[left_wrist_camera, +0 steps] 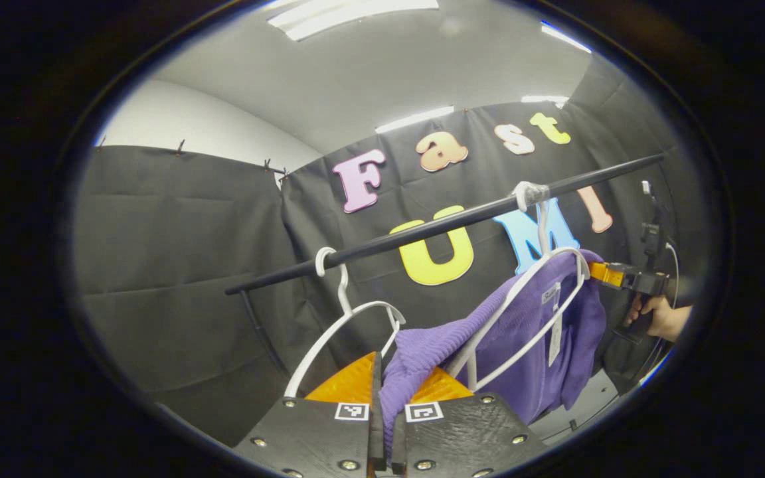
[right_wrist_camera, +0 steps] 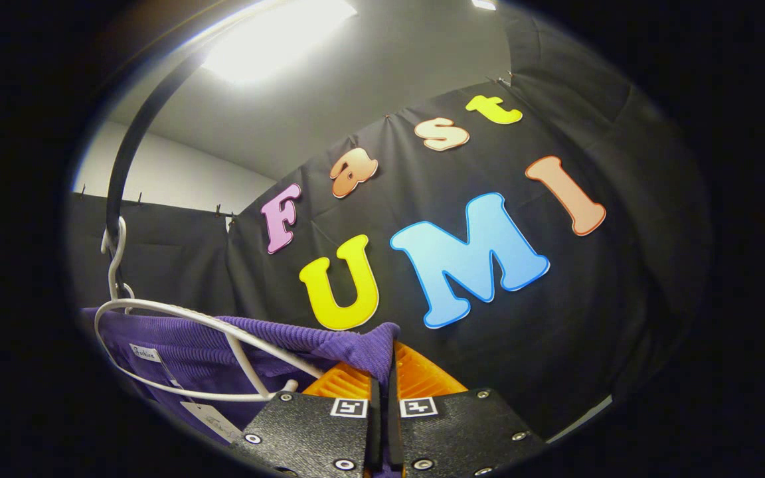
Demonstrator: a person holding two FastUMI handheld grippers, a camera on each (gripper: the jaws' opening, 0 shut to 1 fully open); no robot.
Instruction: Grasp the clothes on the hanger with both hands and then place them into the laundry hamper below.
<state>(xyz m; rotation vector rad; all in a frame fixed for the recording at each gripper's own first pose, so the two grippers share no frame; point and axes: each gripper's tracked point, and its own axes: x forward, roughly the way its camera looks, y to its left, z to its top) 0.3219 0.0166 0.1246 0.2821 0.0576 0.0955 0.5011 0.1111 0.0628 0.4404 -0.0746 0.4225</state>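
In the left gripper view, the left gripper (left_wrist_camera: 386, 405) has its jaws pinched on the purple sweater (left_wrist_camera: 528, 332), which hangs on a white hanger (left_wrist_camera: 542, 292) toward the right end of the rail (left_wrist_camera: 422, 229). An empty hanger (left_wrist_camera: 342, 318) hangs just beside it. The right gripper (left_wrist_camera: 611, 274) meets the sweater's far shoulder.

In the right gripper view, the right gripper (right_wrist_camera: 382, 392) has its jaws closed on the sweater's (right_wrist_camera: 223, 345) edge. Both grips look set; next it must slide off the hanger (right_wrist_camera: 176, 318) and go down, with open room on the right.

Two white hangers (left_wrist_camera: 349, 318) (left_wrist_camera: 528, 312), one purple garment (left_wrist_camera: 528, 345), one black rail (left_wrist_camera: 449, 222).
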